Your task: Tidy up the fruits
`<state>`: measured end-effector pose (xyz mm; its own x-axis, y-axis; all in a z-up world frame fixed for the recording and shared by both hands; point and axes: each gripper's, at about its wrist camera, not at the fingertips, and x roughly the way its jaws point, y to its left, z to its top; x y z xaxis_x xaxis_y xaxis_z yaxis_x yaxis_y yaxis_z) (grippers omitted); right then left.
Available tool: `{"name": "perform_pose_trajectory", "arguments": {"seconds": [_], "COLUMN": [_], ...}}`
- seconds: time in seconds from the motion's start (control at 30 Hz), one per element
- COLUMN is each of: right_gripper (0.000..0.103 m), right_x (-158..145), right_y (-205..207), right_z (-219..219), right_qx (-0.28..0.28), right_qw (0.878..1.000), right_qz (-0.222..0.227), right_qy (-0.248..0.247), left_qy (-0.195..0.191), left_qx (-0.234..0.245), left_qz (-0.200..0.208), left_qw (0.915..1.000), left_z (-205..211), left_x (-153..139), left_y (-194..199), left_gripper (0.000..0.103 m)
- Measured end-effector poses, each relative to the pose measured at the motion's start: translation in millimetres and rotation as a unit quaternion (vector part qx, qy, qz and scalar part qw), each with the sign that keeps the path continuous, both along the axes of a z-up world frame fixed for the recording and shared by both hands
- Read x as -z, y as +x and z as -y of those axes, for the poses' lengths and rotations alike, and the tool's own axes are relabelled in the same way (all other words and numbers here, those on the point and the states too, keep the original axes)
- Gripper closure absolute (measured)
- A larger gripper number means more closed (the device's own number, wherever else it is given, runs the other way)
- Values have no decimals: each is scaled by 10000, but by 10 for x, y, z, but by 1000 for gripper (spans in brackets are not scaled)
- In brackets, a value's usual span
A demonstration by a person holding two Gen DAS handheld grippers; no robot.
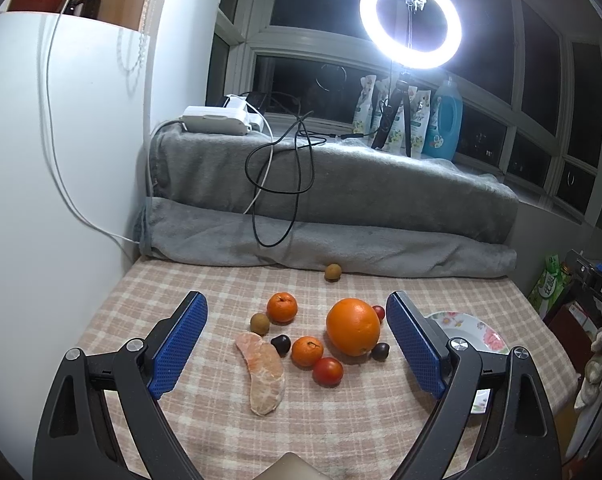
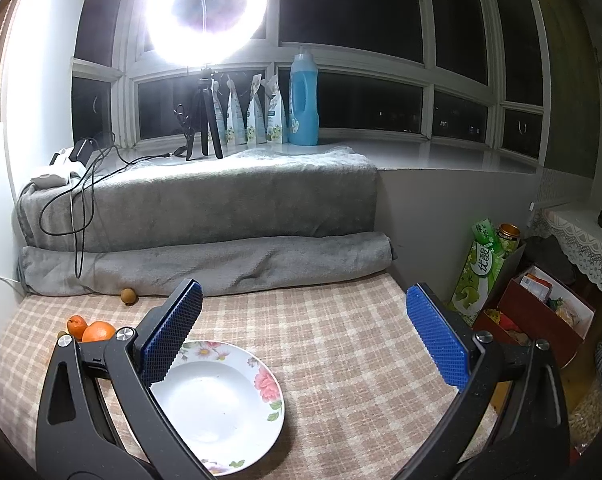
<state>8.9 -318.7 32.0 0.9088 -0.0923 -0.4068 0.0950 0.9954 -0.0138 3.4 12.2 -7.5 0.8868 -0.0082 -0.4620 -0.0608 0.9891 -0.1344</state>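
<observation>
Checked cloth [image 1: 341,420] carries the scattered fruits, big orange [image 1: 353,326] amid them. I hold my left gripper [image 1: 297,344] wide open, empty, framing that cluster; my right gripper [image 2: 301,336], equally spread and empty, hovers over the bare floral plate [image 2: 205,400], probably their destination.

My left gripper [image 1: 297,344] hangs wide over crowded cloth: big orange [image 1: 353,326], two mandarins, tomato [image 1: 328,371], pomelo segment [image 1: 262,371] packed close, hardly a gap between them. My right gripper [image 2: 305,336] has bare checked tablecloth [image 2: 341,340] ahead; only the flowered plate [image 2: 267,384] sits by its left finger. Rolled grey blanket [image 2: 221,264] walls the far edge.
</observation>
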Motion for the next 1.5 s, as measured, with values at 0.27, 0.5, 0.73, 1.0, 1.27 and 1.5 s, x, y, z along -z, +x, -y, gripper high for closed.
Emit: {"name": "perform_pose_trajectory", "arguments": {"seconds": [0.27,0.5,0.73,1.0,1.27,1.5], "right_gripper": [0,0,0,0,0,0], "right_x": [0,11,36,180,303,493], "right_y": [24,25,45,272,549,882], "right_z": [-19,-16,-41,-192,-363,-576], "right_qx": [-22,-22,-45,-535,-1379,-2129], "right_qw": [10000,10000,10000,9976,9846,9559], "right_qz": [-34,-37,-63,-429,-963,-1727], "right_qy": [8,8,-9,82,486,1056], "left_qy": [-5,-3,-29,-125,-343,-575], "left_qx": [-2,1,14,140,454,805], "left_qz": [-4,-24,-77,-314,-573,-783], "left_qw": [10000,10000,10000,9993,9967,9920], "left_z": [0,4,-8,-26,-3,35], "left_x": [3,19,62,185,351,456], "left_y": [-2,8,73,213,327,457], "left_gripper": [12,12,12,12,13,15]}}
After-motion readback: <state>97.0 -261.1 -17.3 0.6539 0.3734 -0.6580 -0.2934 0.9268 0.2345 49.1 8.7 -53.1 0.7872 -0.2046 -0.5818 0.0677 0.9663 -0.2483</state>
